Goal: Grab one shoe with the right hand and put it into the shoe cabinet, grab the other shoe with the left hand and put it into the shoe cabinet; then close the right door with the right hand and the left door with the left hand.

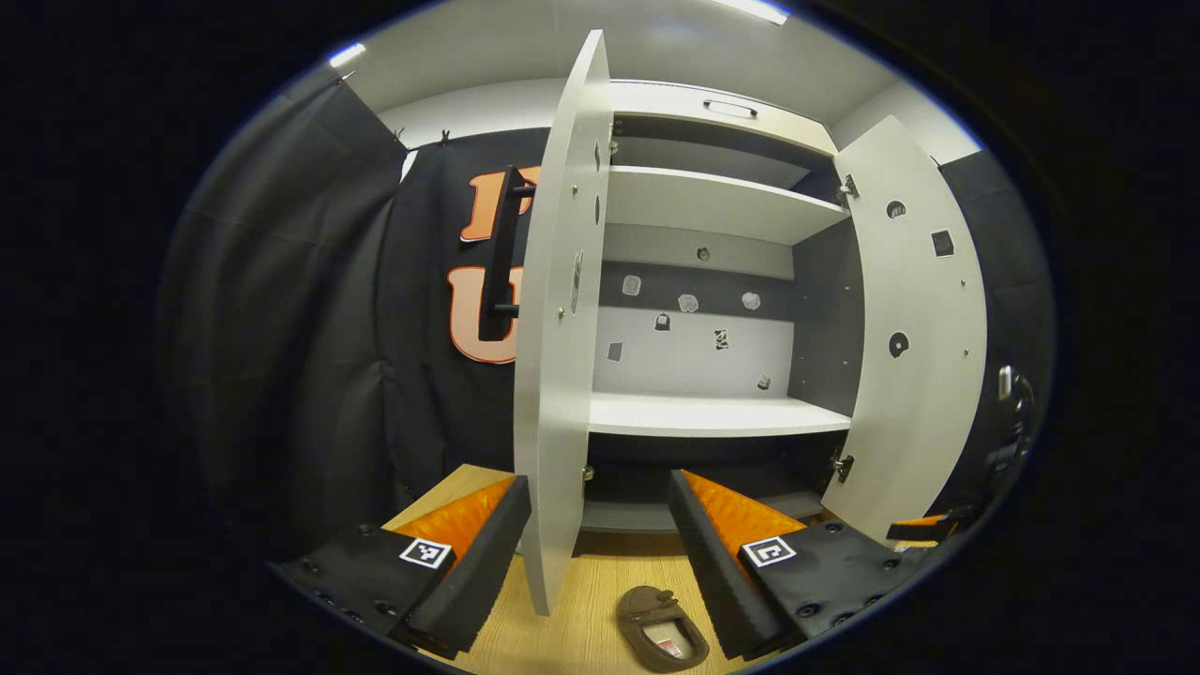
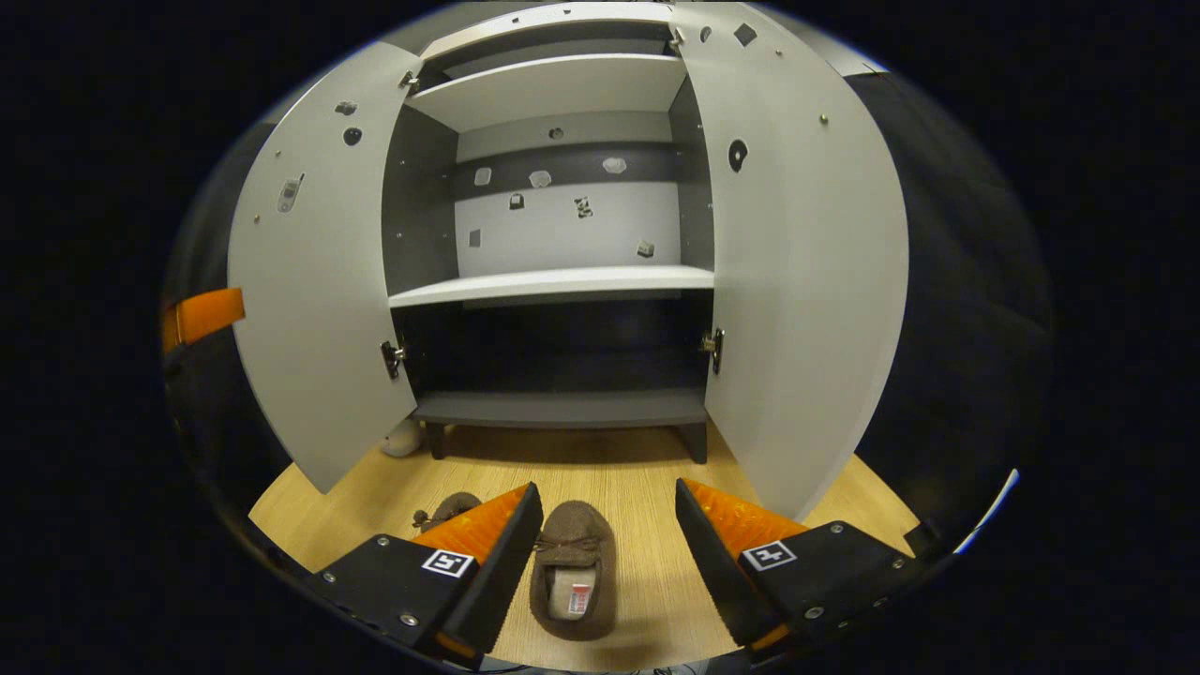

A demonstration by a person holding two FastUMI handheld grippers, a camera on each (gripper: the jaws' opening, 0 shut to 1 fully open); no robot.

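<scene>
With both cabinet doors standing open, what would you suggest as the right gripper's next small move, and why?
Probably lower the right gripper straight down and close on the brown slipper. Its jaws are open, and in the right gripper view the slipper lies on the wooden floor between the fingers, ungripped. The shoe cabinet ahead has both doors open, so the bottom shelf looks ready to receive it.

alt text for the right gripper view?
The right gripper hangs open over a brown slipper on the wooden floor, jaws either side of it, not touching. A second slipper lies left; beyond stands the shoe cabinet, both doors open.
</scene>
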